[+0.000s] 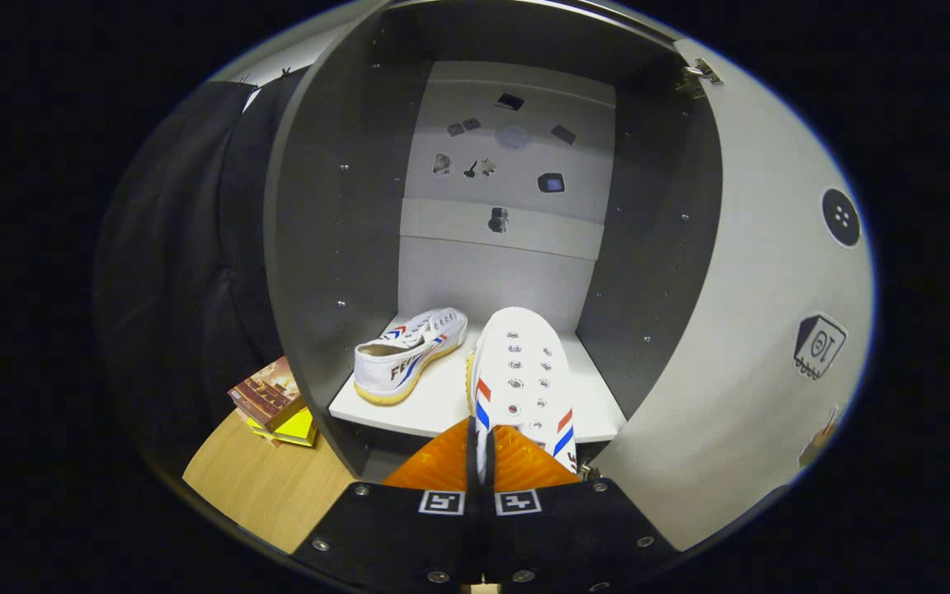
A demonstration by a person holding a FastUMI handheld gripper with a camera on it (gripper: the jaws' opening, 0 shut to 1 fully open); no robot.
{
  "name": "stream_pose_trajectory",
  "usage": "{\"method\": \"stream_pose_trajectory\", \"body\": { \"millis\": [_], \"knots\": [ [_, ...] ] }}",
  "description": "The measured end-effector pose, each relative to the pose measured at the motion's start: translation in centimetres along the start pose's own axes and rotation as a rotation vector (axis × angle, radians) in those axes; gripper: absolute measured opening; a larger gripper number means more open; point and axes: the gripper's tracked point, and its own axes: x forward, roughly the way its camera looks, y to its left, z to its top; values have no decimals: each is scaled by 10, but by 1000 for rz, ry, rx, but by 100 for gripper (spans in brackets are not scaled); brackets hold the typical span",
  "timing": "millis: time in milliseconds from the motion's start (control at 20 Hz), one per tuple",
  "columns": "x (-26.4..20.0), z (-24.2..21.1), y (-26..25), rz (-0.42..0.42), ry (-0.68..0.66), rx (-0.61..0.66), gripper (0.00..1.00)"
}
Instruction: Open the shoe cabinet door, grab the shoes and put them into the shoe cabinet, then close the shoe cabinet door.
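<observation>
The shoe cabinet point(343, 247) stands open ahead, its grey door point(755, 330) swung out to the right. A white sneaker with red and blue stripes point(409, 353) lies on the white shelf point(442, 404), toward the left wall, heel toward me. A second matching white sneaker point(520, 371) points into the cabinet, toe first, over the shelf's front edge. My gripper point(481, 462) is shut on this sneaker's heel collar, both fingers pressed on the thin fabric between them.
Stickers dot the cabinet's white back panel point(508, 157) and the door's inner face. Left of the cabinet, books point(273, 400) lie stacked on a wooden surface point(261, 487). Black cloth hangs behind them.
</observation>
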Motion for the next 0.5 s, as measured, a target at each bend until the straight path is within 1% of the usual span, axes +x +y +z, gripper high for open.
{"method": "stream_pose_trajectory", "body": {
  "millis": [200,500],
  "knots": [
    [41,11,-11,-16,12,-12,0],
    [118,15,-37,-61,39,15,0]
  ]
}}
